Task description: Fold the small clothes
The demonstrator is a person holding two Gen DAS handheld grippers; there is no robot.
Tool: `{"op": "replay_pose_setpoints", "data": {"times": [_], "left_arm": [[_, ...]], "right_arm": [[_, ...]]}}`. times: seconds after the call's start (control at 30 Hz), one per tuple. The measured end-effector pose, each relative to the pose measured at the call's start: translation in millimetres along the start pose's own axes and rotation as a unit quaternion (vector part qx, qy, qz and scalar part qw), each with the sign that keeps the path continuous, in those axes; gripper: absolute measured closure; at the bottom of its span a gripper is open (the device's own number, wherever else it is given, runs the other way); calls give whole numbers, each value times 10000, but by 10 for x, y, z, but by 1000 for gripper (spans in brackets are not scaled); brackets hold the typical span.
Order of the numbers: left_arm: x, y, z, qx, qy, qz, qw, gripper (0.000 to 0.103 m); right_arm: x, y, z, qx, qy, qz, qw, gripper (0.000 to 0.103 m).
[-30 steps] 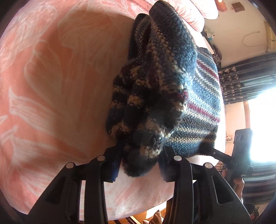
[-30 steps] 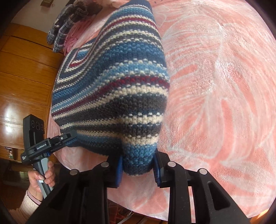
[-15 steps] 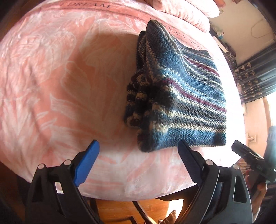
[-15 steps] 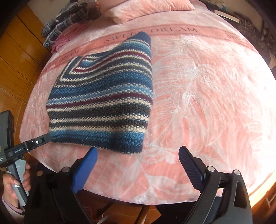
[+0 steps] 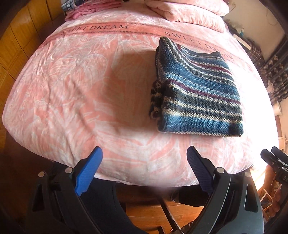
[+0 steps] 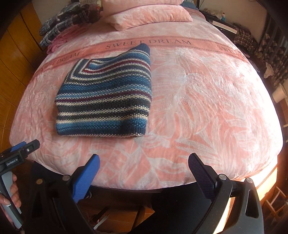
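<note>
A: What's the setting?
B: A bedroom with wood-panelled wardrobes, and a bed (image 5: 75, 93) under a pink leaf-patterned blanket lettered "SWEET DREAM"

A: And the left gripper (image 5: 144, 167)?
B: Its jaws are spread wide and hold nothing, hanging past the bed's near edge, over the floor. The right gripper (image 6: 144, 172) is the same: jaws wide apart, nothing between them, just off the near edge

A: Where's the garment?
B: The striped knit sweater (image 6: 106, 97), blue, cream and maroon, lies folded into a rough rectangle on the blanket, back from the near edge and well apart from both grippers. In the left wrist view its layered folded edge faces left

A: Further out?
B: A pink pillow (image 6: 147, 16) at the head of the bed, and plaid clothes (image 6: 61, 25) piled on pink ones at the far left corner. A hand (image 6: 10, 196) grips the left tool's handle
</note>
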State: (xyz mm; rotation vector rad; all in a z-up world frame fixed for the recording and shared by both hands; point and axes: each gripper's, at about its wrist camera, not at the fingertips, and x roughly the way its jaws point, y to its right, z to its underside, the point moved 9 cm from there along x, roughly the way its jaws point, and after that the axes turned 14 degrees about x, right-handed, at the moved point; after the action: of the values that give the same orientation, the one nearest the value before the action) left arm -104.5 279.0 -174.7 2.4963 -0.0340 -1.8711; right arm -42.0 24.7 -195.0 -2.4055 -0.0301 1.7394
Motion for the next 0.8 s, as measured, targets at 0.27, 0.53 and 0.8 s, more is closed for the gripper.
{"op": "replay_pose_setpoints", "data": {"times": [0.27,0.53,0.8], "left_arm": [[-324,33,90,104,182,-311,9993,9],[-674,54,160,186,385,-421,9982,7],[-835,78,142,210,550,-567,9967,7]], "right_arm": [[-494,-254,39,-204,549,146,9982,4],[-825,-435,97,-285,728,15,9969,4],[-918,-409,112,-182,798,45,9966,4]]}}
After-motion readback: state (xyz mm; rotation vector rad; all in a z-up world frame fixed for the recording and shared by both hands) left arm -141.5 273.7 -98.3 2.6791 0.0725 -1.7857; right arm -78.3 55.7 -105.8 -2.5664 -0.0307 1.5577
